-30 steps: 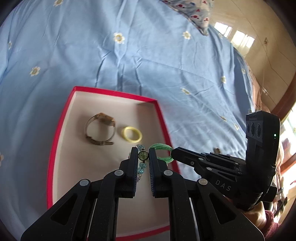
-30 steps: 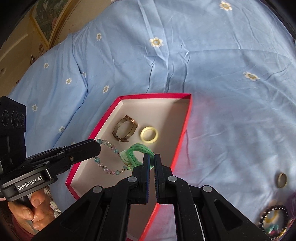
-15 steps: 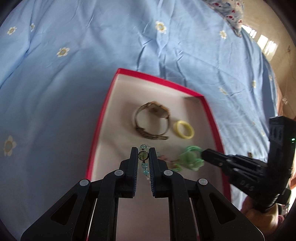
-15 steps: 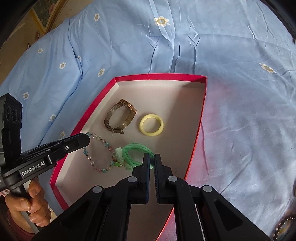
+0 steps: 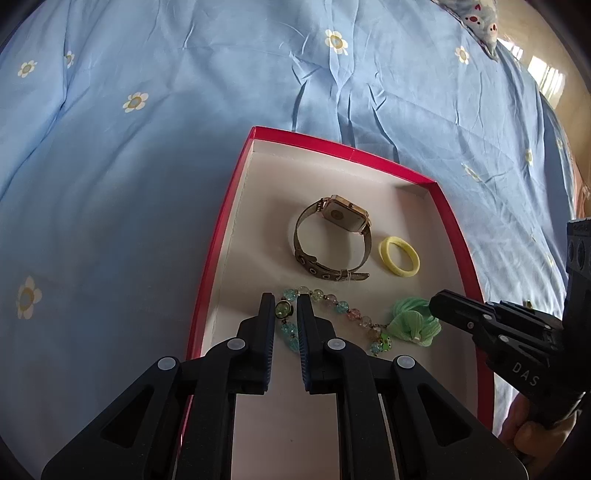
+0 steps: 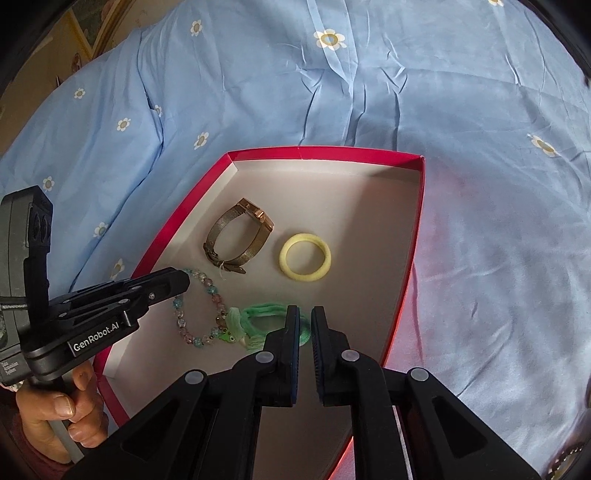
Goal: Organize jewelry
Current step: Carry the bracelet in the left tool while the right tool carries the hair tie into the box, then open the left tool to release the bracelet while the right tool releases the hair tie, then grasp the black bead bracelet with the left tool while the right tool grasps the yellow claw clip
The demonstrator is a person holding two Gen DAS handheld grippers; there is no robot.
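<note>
A red-rimmed box [image 5: 221, 221] [image 6: 413, 236] lies on the blue bedsheet. In it lie a mesh-band watch [image 5: 332, 236] [image 6: 236, 236], a yellow ring [image 5: 399, 255] [image 6: 305, 257], a beaded bracelet [image 5: 347, 314] [image 6: 199, 310] and a green hair tie [image 5: 413, 321] [image 6: 266, 321]. My left gripper [image 5: 283, 310] is shut on a green bead of the bracelet, low over the box floor. My right gripper [image 6: 305, 325] is slightly parted around the green hair tie; it rests on the box floor.
The blue flowered bedsheet [image 5: 147, 110] surrounds the box. A dark beaded piece [image 6: 565, 458] shows at the lower right edge of the right wrist view. A patterned pillow [image 5: 476, 22] lies at the far right.
Both grippers have come down into the box. The bracelet and hair tie now lie on the box floor, and my right jaws have parted a little.
</note>
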